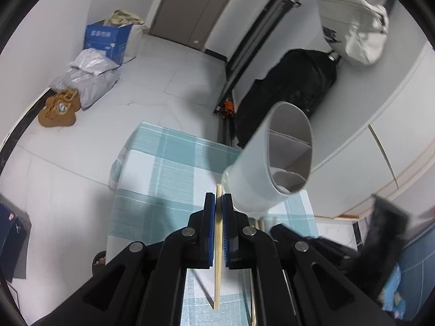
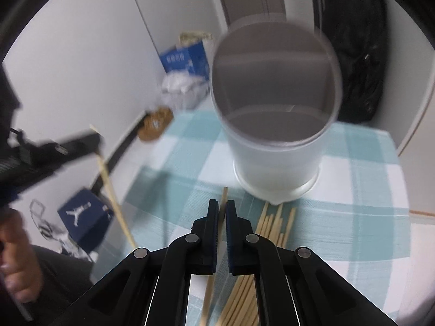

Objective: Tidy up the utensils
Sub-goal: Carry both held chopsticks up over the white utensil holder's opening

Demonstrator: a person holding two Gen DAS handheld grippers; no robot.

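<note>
A white round utensil holder (image 1: 267, 160) with inner dividers stands on the checked tablecloth (image 1: 168, 168); in the right wrist view the holder (image 2: 274, 125) is straight ahead. My left gripper (image 1: 219, 198) is shut on one wooden chopstick (image 1: 218, 250), just left of the holder's base. My right gripper (image 2: 222, 203) is shut on another chopstick (image 2: 223, 198), in front of the holder. A heap of loose chopsticks (image 2: 269, 228) lies on the cloth right of the right gripper. In the right wrist view the left gripper (image 2: 78, 141) with its chopstick (image 2: 114, 195) shows blurred at the left.
The small table's far edge (image 1: 176, 130) and left edge drop to a white tiled floor. On the floor are brown shoes (image 1: 58, 108), a blue box (image 1: 107, 40), grey bags and a dark shoebox (image 2: 84, 217). A black bag (image 1: 288, 95) leans by the wall. A person's hand (image 2: 16, 260) is at lower left.
</note>
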